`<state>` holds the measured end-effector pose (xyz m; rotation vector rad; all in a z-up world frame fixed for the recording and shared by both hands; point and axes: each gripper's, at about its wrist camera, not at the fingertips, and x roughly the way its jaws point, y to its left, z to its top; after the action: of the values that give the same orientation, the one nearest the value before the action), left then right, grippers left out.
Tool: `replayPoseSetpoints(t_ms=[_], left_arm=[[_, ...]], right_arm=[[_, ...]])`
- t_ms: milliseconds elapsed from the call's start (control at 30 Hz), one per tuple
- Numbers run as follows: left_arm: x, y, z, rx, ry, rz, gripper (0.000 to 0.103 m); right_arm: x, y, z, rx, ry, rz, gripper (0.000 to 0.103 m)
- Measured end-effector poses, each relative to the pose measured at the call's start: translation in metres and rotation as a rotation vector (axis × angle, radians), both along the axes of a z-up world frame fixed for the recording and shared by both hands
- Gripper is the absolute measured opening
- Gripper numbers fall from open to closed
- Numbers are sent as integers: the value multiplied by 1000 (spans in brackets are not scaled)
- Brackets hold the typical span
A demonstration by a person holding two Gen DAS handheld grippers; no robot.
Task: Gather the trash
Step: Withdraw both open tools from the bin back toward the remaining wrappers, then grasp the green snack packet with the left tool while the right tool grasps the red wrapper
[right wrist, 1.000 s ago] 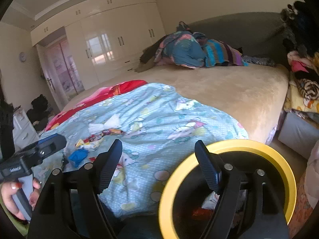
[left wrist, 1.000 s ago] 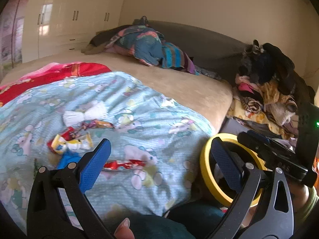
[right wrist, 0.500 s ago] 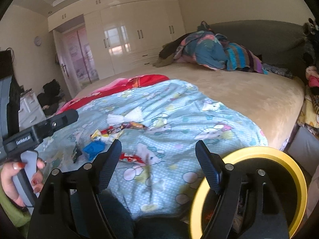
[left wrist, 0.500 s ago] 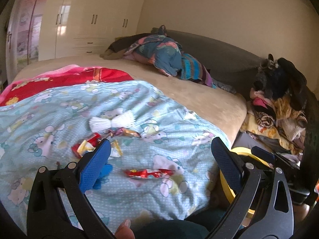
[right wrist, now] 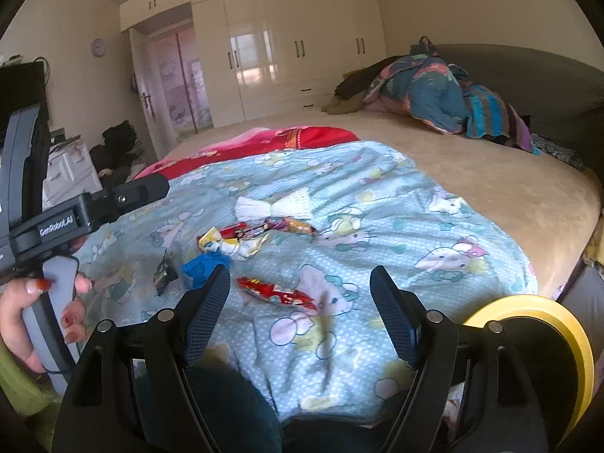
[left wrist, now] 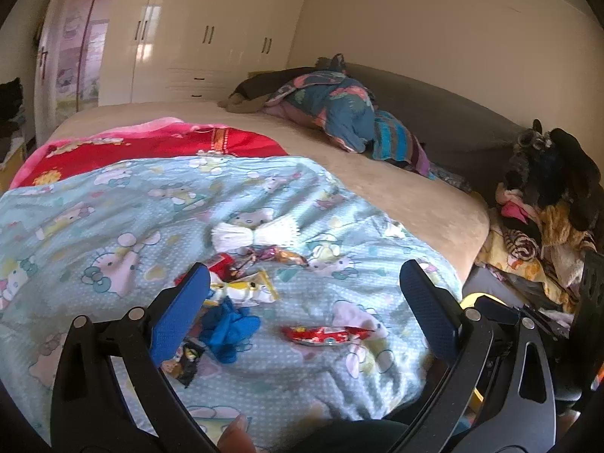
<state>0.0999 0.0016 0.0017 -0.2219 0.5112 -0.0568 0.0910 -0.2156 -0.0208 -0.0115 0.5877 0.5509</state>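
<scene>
Trash is scattered on a light-blue cartoon-print blanket (left wrist: 113,226): a red foil snack wrapper (left wrist: 324,334) nearest the edge, a crumpled blue plastic piece (left wrist: 228,324), a yellow-and-white wrapper (right wrist: 236,245) and a white pleated paper bundle (right wrist: 273,205) farther in. The left gripper (left wrist: 305,313) and the right gripper (right wrist: 300,311) are held above it, both spread wide with nothing grasped. A yellow-rimmed round bin (right wrist: 543,321) is seen beside the bed at the right.
</scene>
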Motion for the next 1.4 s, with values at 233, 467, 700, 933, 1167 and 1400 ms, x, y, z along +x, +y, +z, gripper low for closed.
replayPoseSetpoints(t_ms=[233,467,700,933,1167,1400], left_arm=[[1,15,-4,-10,17,39,92],[2,35,-15,-13,51,106,92],[4,61,-38,-47,124,158,92],[6,86,-66,-134,214,196,87],[8,100,-89,-237,297,203,84],[11,109,-112,-308,365,226,81]], right_arm=[[8,21,-12,-47,33,47,74],[20,41,-25,-90,73,94,74],[38,61,-46,-164,117,142,74],[60,77,-67,-225,171,181,74],[75,92,-84,-284,199,212,74],[83,100,-101,-305,231,224,70]])
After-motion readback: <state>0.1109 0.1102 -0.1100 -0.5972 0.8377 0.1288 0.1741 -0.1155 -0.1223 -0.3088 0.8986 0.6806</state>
